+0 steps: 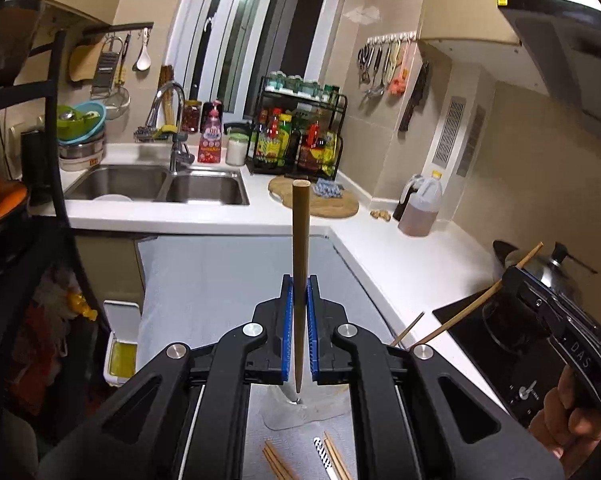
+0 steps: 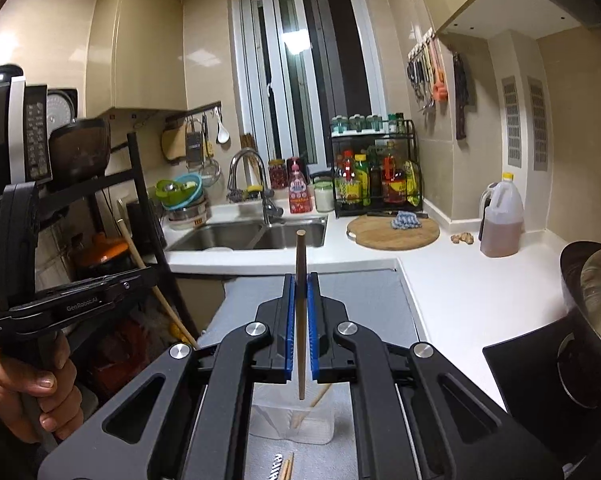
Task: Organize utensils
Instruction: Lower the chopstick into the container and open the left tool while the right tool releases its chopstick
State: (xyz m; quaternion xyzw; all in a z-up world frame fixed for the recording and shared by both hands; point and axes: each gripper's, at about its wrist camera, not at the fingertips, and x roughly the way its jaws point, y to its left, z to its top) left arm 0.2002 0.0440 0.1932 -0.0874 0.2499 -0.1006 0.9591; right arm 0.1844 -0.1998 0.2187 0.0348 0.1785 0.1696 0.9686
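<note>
My left gripper [image 1: 299,280] is shut on a brown chopstick [image 1: 300,248] that stands upright, tip down over a clear plastic container [image 1: 288,412] on the grey mat. My right gripper [image 2: 299,278] is shut on another brown chopstick [image 2: 300,308], also upright, its tip above the same clear container [image 2: 292,420], which holds at least one chopstick [image 2: 316,402]. More chopsticks [image 1: 278,462] and a black-and-white patterned utensil [image 1: 322,450] lie on the mat near the front edge. The right gripper's body with its chopstick also shows at the right of the left wrist view [image 1: 540,320].
A grey mat [image 1: 220,280] covers the counter section. A double sink [image 1: 156,188] with tap, a round cutting board [image 2: 392,232], a condiment rack [image 2: 374,172], an oil jug [image 2: 500,220] and a pot on a stove [image 2: 588,320] surround it. A black shelf [image 2: 132,200] stands left.
</note>
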